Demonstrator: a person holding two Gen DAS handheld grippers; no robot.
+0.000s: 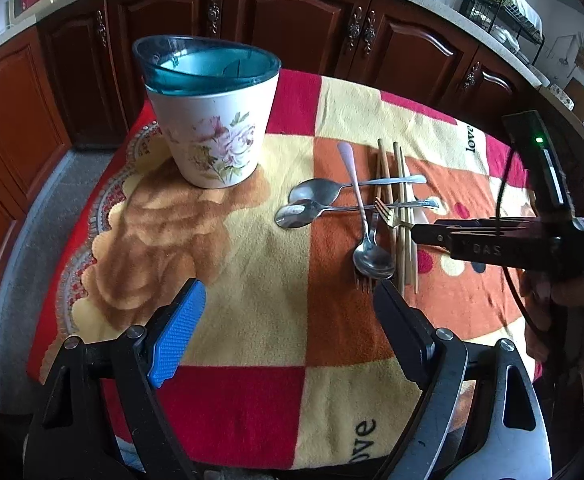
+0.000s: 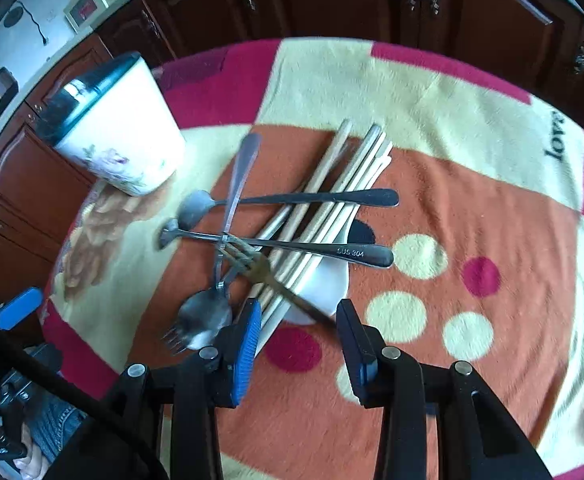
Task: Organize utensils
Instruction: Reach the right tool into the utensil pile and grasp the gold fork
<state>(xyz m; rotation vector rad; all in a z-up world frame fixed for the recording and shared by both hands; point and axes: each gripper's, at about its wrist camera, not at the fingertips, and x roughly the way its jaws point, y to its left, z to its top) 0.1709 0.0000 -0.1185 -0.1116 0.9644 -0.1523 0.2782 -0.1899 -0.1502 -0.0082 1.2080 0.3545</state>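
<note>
A pile of utensils lies on the blanket: steel spoons (image 1: 312, 200) (image 2: 292, 199), wooden chopsticks (image 1: 402, 200) (image 2: 332, 184), a gold fork (image 1: 384, 212) (image 2: 259, 268), a silver fork (image 2: 173, 340) and a white ceramic spoon (image 2: 328, 284). A white floral holder (image 1: 211, 136) (image 2: 119, 136) with a teal rim stands upright to the left of the pile. My right gripper (image 2: 300, 324) (image 1: 414, 232) hangs open just over the pile's near edge, and the gold fork's handle runs between its fingers without being pressed. My left gripper (image 1: 292, 320) is wide open above bare blanket, near the spoon bowl (image 1: 374, 258).
The chequered red, cream and orange blanket (image 1: 251, 260) (image 2: 472, 200) covers a small table. Dark wooden cabinets (image 1: 292, 20) stand close behind it, and grey floor (image 1: 31, 240) lies to the left. A hand (image 1: 564, 320) holds the right gripper at the right edge.
</note>
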